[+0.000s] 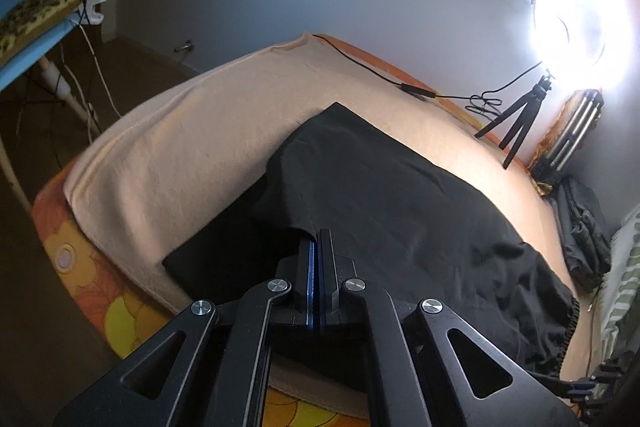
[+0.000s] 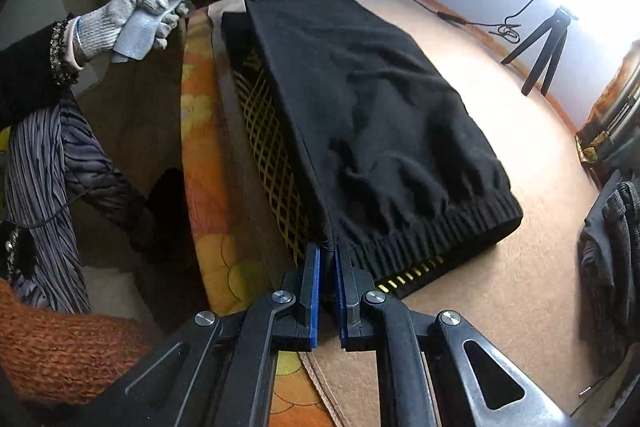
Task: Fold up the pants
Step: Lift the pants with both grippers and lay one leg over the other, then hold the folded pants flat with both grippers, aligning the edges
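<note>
Both my hand-held grippers, left [image 1: 318, 239] and right [image 2: 328, 255], are clenched on the black pants [image 2: 360, 99], mid-frame on the bed [image 2: 520, 147]. If one pinched edge slips or I pull unevenly, I reckon the fold lands crooked.

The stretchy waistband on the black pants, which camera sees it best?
The right wrist view: the ribbed waistband fills the foreground beside the right gripper. The left wrist view shows only a thin gathered strip at the pants' far edge.
</note>
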A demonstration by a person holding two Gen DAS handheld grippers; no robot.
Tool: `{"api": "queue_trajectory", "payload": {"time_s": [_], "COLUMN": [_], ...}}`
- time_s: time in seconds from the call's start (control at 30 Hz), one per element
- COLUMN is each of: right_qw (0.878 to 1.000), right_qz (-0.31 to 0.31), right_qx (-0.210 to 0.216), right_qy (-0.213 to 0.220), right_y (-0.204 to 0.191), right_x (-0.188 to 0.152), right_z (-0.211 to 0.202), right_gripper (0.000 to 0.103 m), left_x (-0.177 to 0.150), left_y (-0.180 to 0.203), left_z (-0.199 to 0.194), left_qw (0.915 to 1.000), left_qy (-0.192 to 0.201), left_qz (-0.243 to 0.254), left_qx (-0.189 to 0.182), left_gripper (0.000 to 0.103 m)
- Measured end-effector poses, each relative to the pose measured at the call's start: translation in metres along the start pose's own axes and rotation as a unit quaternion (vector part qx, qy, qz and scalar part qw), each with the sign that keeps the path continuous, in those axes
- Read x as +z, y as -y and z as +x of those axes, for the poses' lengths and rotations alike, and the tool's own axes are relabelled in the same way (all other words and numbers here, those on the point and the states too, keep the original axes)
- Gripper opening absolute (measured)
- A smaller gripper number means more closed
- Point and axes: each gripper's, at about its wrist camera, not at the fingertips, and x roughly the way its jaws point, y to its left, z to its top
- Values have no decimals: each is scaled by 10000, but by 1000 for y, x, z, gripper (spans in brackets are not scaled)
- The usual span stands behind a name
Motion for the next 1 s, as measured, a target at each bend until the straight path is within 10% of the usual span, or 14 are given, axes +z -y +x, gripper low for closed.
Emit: {"api": "queue_trajectory", "payload": {"time_s": [0.37,0.73,1.0], "right_qw": [9999,9998,9997], "right_qz": [-33,111,184], "right_qx": [-18,-8,1], "right_qy": [-157,-160,-137], "right_y": [-9,-5,-2], "right_x": [-1,-2,-2], "right_z": [11,17,17], "right_gripper": [4,4,4], "left_x": [1,11,16], "left_y": [-15,-44,-44], "left_z": [19,26,17], "left_qw": [9974,9921,9951], "left_qy": [-13,199,440], "left_qz": [-687,-1215,-877], "left_qx": [-223,-234,90], "left_gripper": [26,25,4]}}
